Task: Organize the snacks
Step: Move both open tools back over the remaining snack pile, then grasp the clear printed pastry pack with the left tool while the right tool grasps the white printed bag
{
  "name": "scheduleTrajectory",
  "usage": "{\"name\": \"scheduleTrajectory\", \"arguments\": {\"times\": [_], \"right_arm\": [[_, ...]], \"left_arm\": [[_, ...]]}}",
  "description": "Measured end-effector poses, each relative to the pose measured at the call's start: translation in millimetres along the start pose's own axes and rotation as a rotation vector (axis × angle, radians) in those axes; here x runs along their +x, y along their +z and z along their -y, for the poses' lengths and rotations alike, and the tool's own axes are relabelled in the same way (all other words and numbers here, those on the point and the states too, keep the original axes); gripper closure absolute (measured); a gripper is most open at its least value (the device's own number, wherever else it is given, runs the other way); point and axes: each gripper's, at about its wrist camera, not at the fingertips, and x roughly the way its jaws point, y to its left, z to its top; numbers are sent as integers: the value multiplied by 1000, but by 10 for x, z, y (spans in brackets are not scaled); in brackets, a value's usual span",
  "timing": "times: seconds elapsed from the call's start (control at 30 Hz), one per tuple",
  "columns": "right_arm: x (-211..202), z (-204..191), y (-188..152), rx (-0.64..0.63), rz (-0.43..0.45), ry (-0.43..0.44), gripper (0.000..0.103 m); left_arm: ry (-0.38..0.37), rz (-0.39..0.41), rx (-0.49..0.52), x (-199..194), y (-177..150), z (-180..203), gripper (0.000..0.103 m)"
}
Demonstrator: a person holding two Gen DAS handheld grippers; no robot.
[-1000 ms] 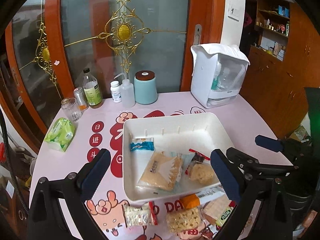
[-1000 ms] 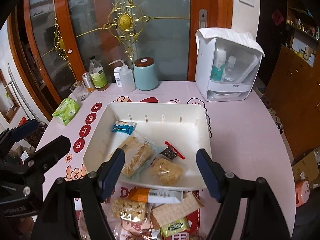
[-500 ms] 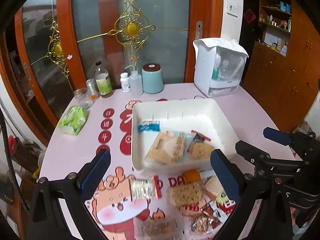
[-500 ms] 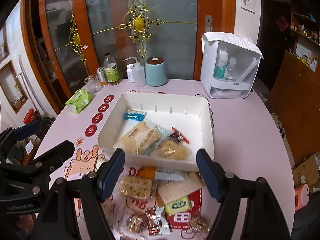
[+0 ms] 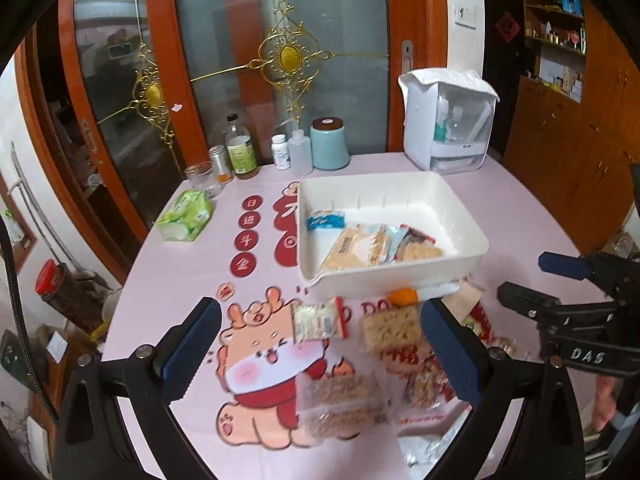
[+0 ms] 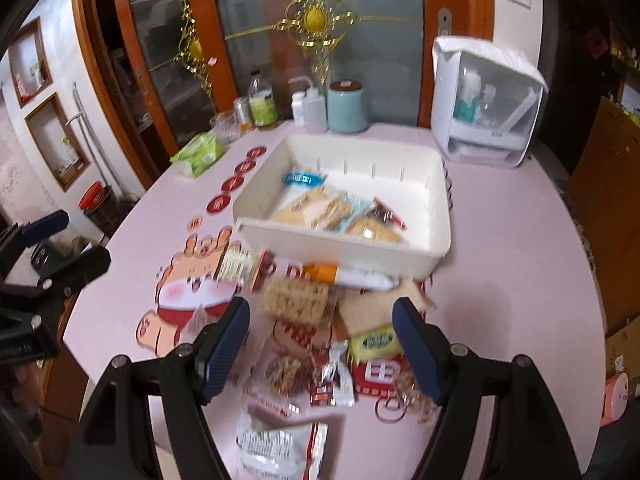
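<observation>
Having pulled back from the white bin (image 5: 472, 242), both grippers, left gripper (image 5: 320, 344) and right gripper (image 6: 322, 340), hover spread and empty over loose snack packets (image 6: 296, 298) just before the bin; next pick pending.

A tray (image 5: 472, 236) sits mid-worktop (image 5: 176, 280) with several snack packets (image 5: 360, 246) in it. More packets (image 6: 296, 300) lie scattered before its near wall. Behind it stand bottles (image 5: 240, 148), a canister (image 5: 329, 144) and, to the right, what seems a dispenser (image 5: 448, 120).
</observation>
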Motion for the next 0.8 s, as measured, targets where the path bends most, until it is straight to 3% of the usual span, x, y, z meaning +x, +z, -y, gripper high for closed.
{"name": "scheduleTrajectory", "arguments": {"times": [0.13,0.3,0.43,0.5,0.57,0.8], "right_arm": [[108,42,-275,16,-67,14,28],[237,20,-627,46,-149,-7,28],[333,-21,-853,106,-186,-51,27],[393,-34,-956,152,-202,-41,15],[494,-84,-1081,195,-223,-25,11],[808,-301,-1396,265,-297,-97,11]], "left_arm": [[24,-45,36,17,-235,-27,4],[0,-110,95,153,-482,-41,4],[-77,-140,181,301,-643,-38,4],[-117,-155,230,399,-695,-18,4],[-154,-187,298,538,-746,11,4],[-289,-270,562,981,-1006,133,4]]}}
